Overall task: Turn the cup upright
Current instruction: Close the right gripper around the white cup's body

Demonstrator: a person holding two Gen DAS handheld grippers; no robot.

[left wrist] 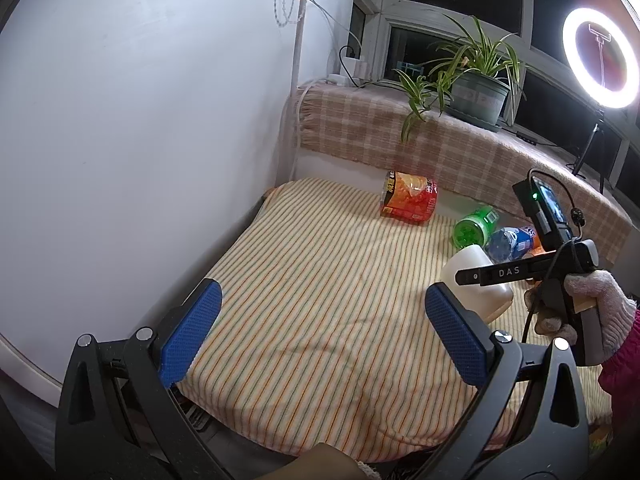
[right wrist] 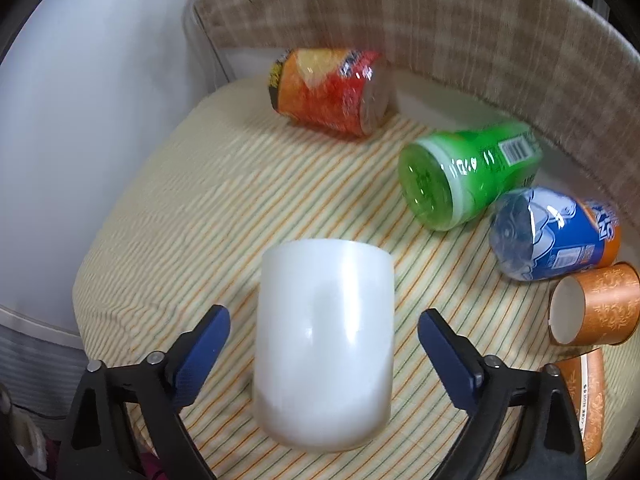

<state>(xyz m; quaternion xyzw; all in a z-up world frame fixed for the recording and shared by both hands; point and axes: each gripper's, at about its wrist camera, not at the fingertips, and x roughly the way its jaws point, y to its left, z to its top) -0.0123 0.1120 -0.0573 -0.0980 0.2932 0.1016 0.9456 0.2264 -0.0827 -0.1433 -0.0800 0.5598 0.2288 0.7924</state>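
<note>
Reaching for the white cup [right wrist: 324,344], the right gripper [right wrist: 324,356] is holding its two blue fingers [right wrist: 202,354] wide apart, one on each side of the cup. Neither finger is touching the cup yet. The cup is lying tipped over on the striped cloth [right wrist: 192,208], with its closed bottom pointing away from the right gripper and its rounded side facing up. I cannot tell where its open mouth is, because it is hiding under the near end.

The left gripper [left wrist: 320,336] is hanging away from the cup, off to the cup's left, and its fingers are spread apart too, with nothing between them.

To do this step well, I think the right gripper should be sliding in a little more, so the fingers are sitting beside the middle of the cup, not the end. Then it should be squeezing slowly, because the cup looks smooth and could be slipping or rolling away. The cloth looks soft and bumpy, so the cup may be wobbling when it is stood up.

Past the cup, a green bottle [right wrist: 464,176], a blue bottle [right wrist: 548,236] and a red noodle cup [right wrist: 328,88] are lying on their sides. They are well apart from the white cup.
</note>
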